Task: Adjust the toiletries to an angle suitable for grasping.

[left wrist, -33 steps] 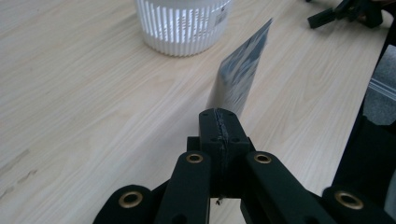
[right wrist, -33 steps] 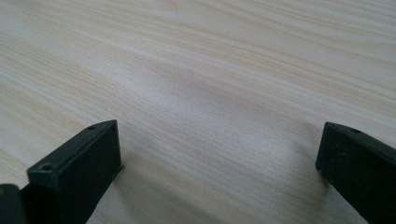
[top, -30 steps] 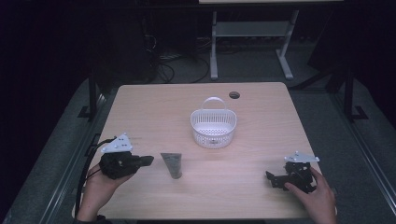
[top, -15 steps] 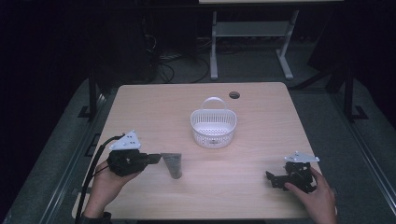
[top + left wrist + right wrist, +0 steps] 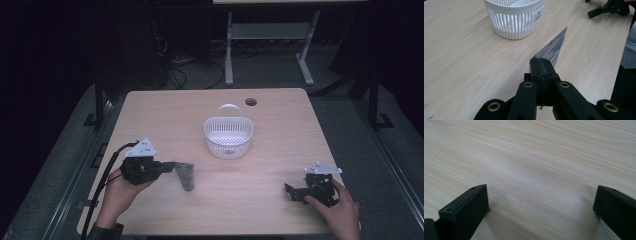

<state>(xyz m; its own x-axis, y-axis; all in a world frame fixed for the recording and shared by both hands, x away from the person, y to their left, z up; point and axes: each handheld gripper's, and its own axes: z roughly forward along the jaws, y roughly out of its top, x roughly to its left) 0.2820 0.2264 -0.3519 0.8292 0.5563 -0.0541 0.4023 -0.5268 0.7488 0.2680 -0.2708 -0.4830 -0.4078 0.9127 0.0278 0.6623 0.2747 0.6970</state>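
Observation:
A flat grey pouch (image 5: 185, 175) lies on the table left of centre; in the left gripper view the pouch (image 5: 554, 46) stretches away from the jaws. My left gripper (image 5: 170, 165) is shut on the near edge of the pouch, its jaws pressed together (image 5: 542, 65). A white plastic basket (image 5: 228, 136) with a handle stands at the table's middle, and the basket (image 5: 515, 17) appears beyond the pouch. My right gripper (image 5: 292, 192) rests at the front right, jaws wide open over bare wood (image 5: 541, 202), holding nothing.
The wooden table (image 5: 280, 125) has a round cable hole (image 5: 251, 102) at its back edge. A white metal frame (image 5: 265, 35) and cables stand on the dark floor behind. My right gripper (image 5: 610, 7) shows far off in the left gripper view.
My left gripper moved right, reached the grey pouch and shut on its edge. The right gripper stayed still.

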